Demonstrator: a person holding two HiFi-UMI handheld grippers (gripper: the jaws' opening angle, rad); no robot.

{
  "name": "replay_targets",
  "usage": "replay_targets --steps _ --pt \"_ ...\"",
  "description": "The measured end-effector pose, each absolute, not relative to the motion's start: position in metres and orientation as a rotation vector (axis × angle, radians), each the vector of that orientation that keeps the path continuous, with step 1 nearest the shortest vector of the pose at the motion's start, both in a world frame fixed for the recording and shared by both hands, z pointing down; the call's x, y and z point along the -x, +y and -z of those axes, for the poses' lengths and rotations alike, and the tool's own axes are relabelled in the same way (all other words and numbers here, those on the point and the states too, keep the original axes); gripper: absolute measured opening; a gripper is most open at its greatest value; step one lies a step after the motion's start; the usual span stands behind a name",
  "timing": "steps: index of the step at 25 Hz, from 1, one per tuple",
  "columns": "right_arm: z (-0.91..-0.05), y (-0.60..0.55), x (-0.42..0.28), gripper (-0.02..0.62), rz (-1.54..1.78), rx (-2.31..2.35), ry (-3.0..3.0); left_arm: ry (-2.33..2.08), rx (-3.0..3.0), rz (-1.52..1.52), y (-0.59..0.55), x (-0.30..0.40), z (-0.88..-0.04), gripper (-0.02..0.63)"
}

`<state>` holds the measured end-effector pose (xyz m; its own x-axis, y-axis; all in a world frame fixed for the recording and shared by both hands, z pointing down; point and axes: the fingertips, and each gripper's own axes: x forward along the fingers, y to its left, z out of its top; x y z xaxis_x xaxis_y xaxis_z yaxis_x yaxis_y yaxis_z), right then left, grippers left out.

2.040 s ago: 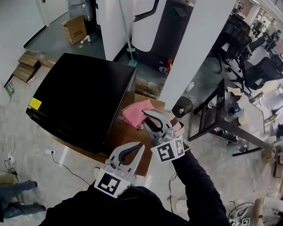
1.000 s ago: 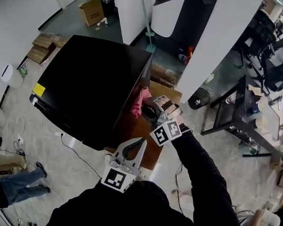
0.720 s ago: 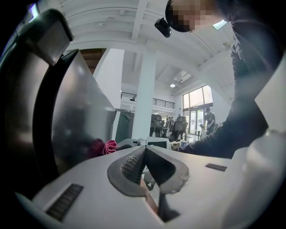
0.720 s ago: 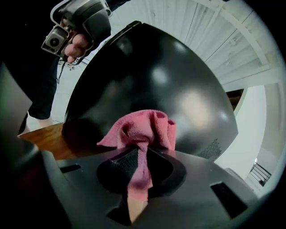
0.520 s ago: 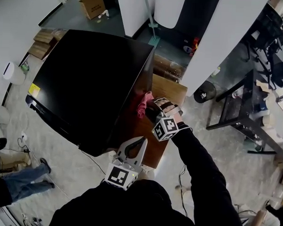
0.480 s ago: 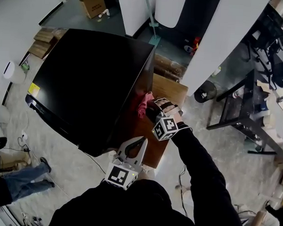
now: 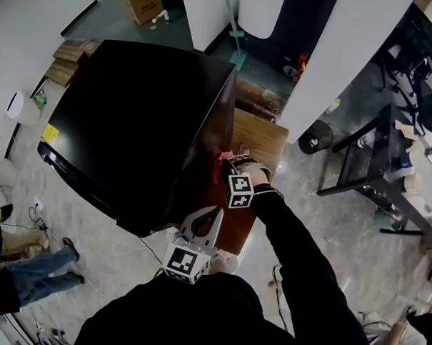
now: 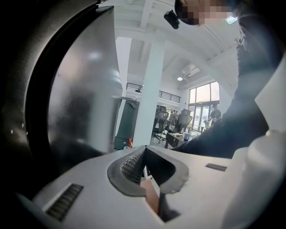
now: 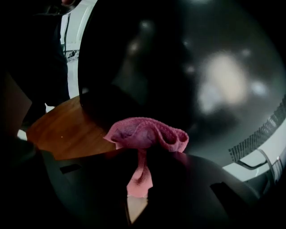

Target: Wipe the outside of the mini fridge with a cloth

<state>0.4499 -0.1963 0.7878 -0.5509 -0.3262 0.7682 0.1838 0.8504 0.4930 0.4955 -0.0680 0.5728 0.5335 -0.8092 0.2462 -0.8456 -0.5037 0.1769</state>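
Head view: one black fridge (image 7: 132, 122) on a wood bench (image 7: 264, 138); white column (image 7: 335, 59) and round bin (image 7: 314, 140) just beyond, black desk (image 7: 374, 161) to the right, cardboard box (image 7: 145, 1) at top. One yellow label (image 7: 50, 133) on fridge top, print too small to read. Right gripper (image 7: 231, 163) jaws clamped on one pink cloth (image 9: 145, 134), bunched against fridge's side wall. Left gripper (image 7: 208, 216) low beside fridge, jaws together, empty.

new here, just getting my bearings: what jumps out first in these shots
A black mini fridge fills the head view's left. At its side wall, above a wooden board, the right gripper pinches a bright pink cloth; the left gripper hangs shut and empty lower down.
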Motion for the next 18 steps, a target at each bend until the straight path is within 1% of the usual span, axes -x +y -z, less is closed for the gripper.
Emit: replay_targets --steps 3,6,12,15,18 --pt "-0.775 -0.189 -0.456 0.060 0.605 -0.167 -2.106 -1.376 -2.502 -0.200 -0.063 -0.497 -0.570 0.006" --pt "-0.733 -0.178 -0.463 0.060 0.611 -0.248 -2.179 -1.357 -2.522 -0.181 -0.059 -0.497 -0.559 0.006" --pt "-0.585 -0.150 -0.478 0.060 0.726 -0.447 -2.334 -1.302 -2.572 -0.127 -0.037 -0.490 -0.527 0.006" --pt "-0.504 -0.124 -0.469 0.060 0.833 -0.509 -2.420 -1.307 -2.586 -0.101 -0.025 -0.481 -0.514 0.006" --pt "-0.448 -0.099 -0.457 0.060 0.917 -0.535 -2.492 -1.328 -2.582 -0.085 -0.017 -0.474 -0.508 0.006"
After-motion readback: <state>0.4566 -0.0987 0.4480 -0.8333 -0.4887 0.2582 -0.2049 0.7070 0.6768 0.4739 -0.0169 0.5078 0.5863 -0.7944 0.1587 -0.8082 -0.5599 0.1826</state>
